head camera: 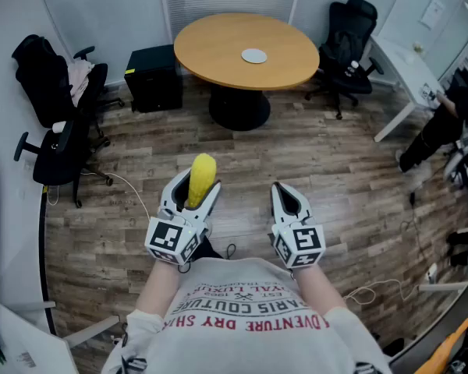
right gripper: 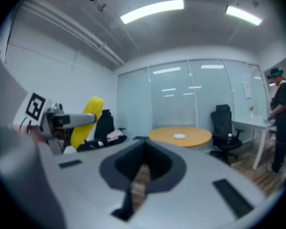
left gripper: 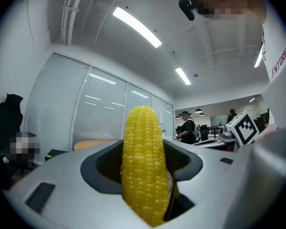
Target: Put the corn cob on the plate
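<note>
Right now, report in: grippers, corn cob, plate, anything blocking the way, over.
Left gripper shut on corn cob, cob upright. Right gripper shut, empty. Plate bare on round table ahead. Only floor between; chairs off to the sides.

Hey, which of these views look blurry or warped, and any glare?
Head view: sharp, evenly lit, edges bowed. Left gripper view: heavy fisheye, dark corners, corn cob crisp, ceiling lights blown out. Right gripper view: near jaws soft, round table clearer.
</note>
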Motion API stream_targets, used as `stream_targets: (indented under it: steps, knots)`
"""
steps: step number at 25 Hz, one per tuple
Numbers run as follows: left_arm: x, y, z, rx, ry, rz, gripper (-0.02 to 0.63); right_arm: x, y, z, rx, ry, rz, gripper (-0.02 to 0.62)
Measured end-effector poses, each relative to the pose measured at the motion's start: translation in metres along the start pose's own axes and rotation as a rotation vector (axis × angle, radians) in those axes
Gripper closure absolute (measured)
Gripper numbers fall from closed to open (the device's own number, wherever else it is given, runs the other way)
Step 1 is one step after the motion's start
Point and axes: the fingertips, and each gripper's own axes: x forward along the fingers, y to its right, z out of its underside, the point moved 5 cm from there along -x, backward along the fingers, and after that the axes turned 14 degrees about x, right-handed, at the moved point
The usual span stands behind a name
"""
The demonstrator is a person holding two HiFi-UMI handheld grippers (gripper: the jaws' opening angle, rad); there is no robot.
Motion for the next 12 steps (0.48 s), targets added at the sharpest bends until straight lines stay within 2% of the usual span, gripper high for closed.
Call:
stream_targets:
  steps: [12]
  knots:
    - [0.008, -0.0022, 0.0058, -0.011, -0.009, 0.0, 0.325, 0.0021, 0.0095, 0.0053, 0.026, 0.012, 0.024, 0.566]
